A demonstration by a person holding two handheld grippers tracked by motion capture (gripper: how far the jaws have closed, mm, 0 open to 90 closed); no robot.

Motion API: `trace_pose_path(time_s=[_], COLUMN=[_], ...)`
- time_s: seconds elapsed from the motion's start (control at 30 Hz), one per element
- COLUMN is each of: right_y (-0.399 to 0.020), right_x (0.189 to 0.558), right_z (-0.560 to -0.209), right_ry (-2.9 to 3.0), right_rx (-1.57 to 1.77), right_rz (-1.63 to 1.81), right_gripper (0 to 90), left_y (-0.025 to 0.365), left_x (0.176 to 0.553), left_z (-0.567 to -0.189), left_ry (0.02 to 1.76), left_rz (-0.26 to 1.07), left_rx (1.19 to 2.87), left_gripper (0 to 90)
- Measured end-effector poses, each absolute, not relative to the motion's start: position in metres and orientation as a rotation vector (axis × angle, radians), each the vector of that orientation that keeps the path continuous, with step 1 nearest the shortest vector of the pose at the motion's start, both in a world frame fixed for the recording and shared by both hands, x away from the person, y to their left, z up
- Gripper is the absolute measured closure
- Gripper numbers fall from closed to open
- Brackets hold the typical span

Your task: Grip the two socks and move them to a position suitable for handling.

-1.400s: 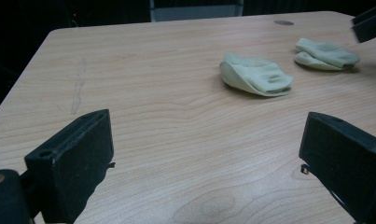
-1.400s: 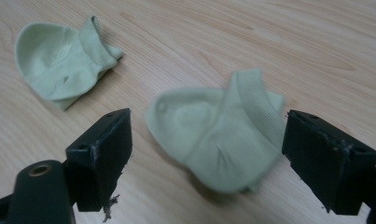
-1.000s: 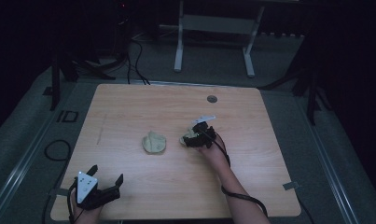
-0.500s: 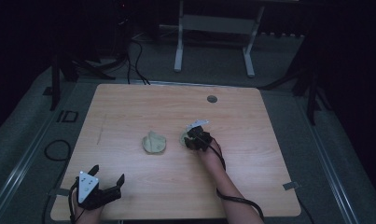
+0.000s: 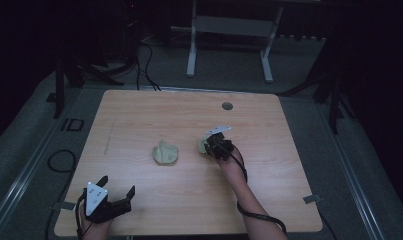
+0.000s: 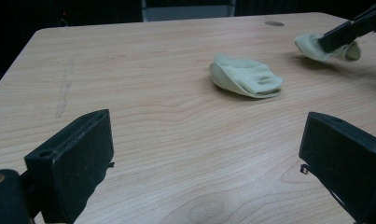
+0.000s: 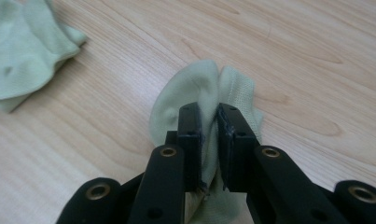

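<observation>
Right gripper (image 7: pixel 209 116) is pinching a pale green sock (image 7: pixel 202 91), its jaws nearly closed with a fold of the fabric caught between them; in the high view this gripper (image 5: pixel 212 146) is sitting right of the table's centre with the sock (image 5: pixel 203 146) bunching at its left side. Left gripper (image 5: pixel 118 194) is resting at the near left corner of the wooden table (image 5: pixel 139 115), jaws standing wide apart with nothing between them. A second pale green sock (image 5: pixel 165 152) is lying crumpled near the table's centre, just left of the held one and apart from it. A dark round grommet (image 5: pixel 227 106) is showing toward the far edge.
</observation>
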State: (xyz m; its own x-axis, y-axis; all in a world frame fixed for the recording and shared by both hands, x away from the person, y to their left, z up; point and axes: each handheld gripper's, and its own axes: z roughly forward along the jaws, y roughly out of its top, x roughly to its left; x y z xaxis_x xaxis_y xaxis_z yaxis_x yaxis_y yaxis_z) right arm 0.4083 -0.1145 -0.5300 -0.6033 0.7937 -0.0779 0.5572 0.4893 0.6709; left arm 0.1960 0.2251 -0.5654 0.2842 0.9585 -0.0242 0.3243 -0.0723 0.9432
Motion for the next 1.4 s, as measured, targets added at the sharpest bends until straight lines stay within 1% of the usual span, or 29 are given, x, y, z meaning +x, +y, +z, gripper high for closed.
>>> trace_pose_path(time_s=[0.13,0.37,0.5,0.53,0.57,0.6,0.63,0.7,0.73,0.8,0.9,0.93,1.03,1.1,1.17,1.2,1.23,1.27,1.4], right_y=[-0.12,-0.131,-0.133,-0.133,-0.136,-0.136,-0.139,-0.139,-0.139,-0.138,-0.132,-0.132,-0.126,-0.124,-0.121,-0.121,-0.116,-0.116,-0.105], right_x=[0.401,0.376,0.348,0.348,0.334,0.334,0.32,0.306,0.306,0.284,0.261,0.261,0.243,0.24,0.231,0.231,0.225,0.225,0.218], right_z=[-0.522,-0.506,-0.497,-0.497,-0.494,-0.494,-0.49,-0.488,-0.488,-0.487,-0.493,-0.493,-0.505,-0.509,-0.523,-0.523,-0.533,-0.533,-0.553], right_ry=[2.358,2.346,2.358,2.358,2.344,2.344,2.325,2.319,2.319,2.304,2.297,2.297,2.307,2.316,2.331,2.331,2.339,2.339,2.386], right_rx=[1.108,1.059,1.012,1.012,1.015,1.015,1.017,1.0,1.0,0.987,0.955,0.955,0.943,0.952,1.008,1.008,0.993,0.993,0.995], right_rz=[0.87,0.912,0.96,0.96,1.006,1.006,1.041,1.058,1.058,1.092,1.095,1.095,1.082,1.081,1.085,1.085,1.046,1.046,1.015], right_gripper=[80.2,80.3,80.2,80.2,80.2,80.2,80.2,80.2,80.2,80.2,80.1,80.1,80.1,80.1,80.1,80.1,80.0,80.0,79.5], left_y=[0.224,0.223,0.222,0.221,0.22,0.22,0.219,0.216,0.216,0.215,0.213,0.213,0.212,0.211,0.208,0.207,0.205,0.205,0.203], left_x=[0.196,0.197,0.197,0.196,0.195,0.195,0.195,0.195,0.195,0.195,0.195,0.195,0.196,0.196,0.196,0.196,0.196,0.196,0.196], left_z=[-0.565,-0.566,-0.565,-0.564,-0.564,-0.564,-0.564,-0.564,-0.564,-0.564,-0.564,-0.564,-0.564,-0.564,-0.564,-0.564,-0.564,-0.564,-0.563], left_ry=[1.208,1.211,1.204,1.197,1.193,1.19,1.189,1.18,1.18,1.177,1.175,1.176,1.169,1.162,1.149,1.141,1.137,1.137,1.122], left_rz=[0.828,0.824,0.835,0.838,0.839,0.835,0.83,0.824,0.824,0.817,0.815,0.815,0.812,0.809,0.813,0.81,0.81,0.81,0.819], left_rx=[1.597,1.599,1.587,1.58,1.577,1.578,1.581,1.594,1.594,1.597,1.603,1.605,1.611,1.616,1.627,1.631,1.64,1.64,1.645], left_gripper=[3.1,3.1,3.2,3.2,3.1,3.1,3.1,3.1,3.1,3.1,3.1,3.1,3.1,3.1,3.1,3.1,3.1,3.1,3.1])
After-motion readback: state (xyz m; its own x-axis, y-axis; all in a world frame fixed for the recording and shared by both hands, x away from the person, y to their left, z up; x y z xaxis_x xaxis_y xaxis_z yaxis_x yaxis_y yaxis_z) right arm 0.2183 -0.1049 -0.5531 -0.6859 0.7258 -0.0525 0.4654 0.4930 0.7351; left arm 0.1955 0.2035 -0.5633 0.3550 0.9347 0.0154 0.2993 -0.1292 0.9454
